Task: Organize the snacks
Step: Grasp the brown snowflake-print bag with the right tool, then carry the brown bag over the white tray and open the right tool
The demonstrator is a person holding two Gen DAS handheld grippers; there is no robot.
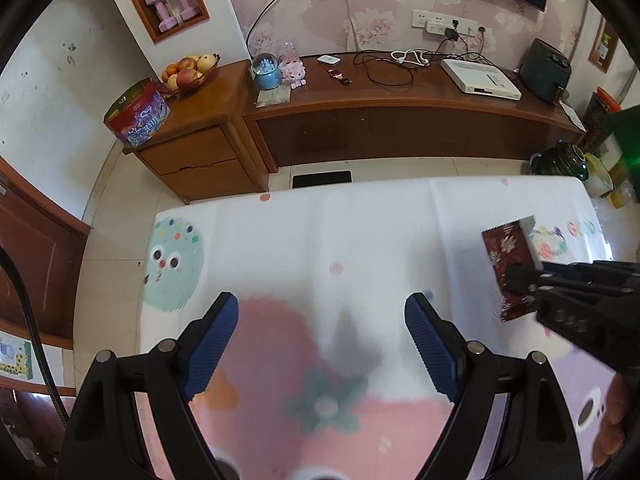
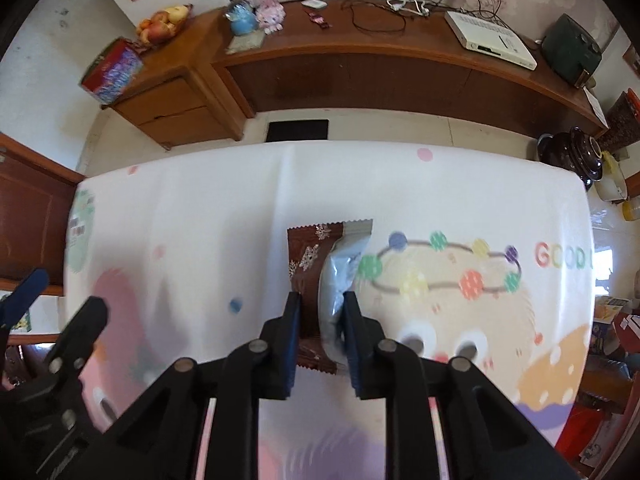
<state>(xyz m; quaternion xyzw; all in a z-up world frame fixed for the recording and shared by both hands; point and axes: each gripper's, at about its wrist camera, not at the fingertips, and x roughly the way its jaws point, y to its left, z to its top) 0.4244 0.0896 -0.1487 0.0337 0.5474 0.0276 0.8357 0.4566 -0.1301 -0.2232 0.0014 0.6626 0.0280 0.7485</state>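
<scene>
The right gripper [image 2: 320, 300] is pointing down over the table [image 2: 200, 208] and its blue pads are pinching a snack packet [image 2: 310, 256], brown wrapper with white snowflakes and a silvery-grey side folded up between the fingers. The jaws are standing narrow, clamped on the packet's middle, with the crimped top edge sticking out past the fingertips toward the far edge of the table. In the left wrist view the same packet [image 1: 508, 256] is showing up over the right side of the table, with the right gripper [image 1: 520, 280] coming in from the right edge of the picture.

The left gripper [image 1: 322, 336] is hanging wide open over the near part of the table, nothing between its blue pads [image 1: 210, 344], just the cartoon tablecloth with the pink blob and green flower print below it.

Behind the table a long wooden TV cabinet [image 1: 400, 108] is running along the wall, with a fruit bowl [image 1: 188, 72], a snow globe [image 1: 267, 72], a white set-top box [image 1: 480, 78] and a red gift box [image 1: 138, 116] sitting on it.
</scene>
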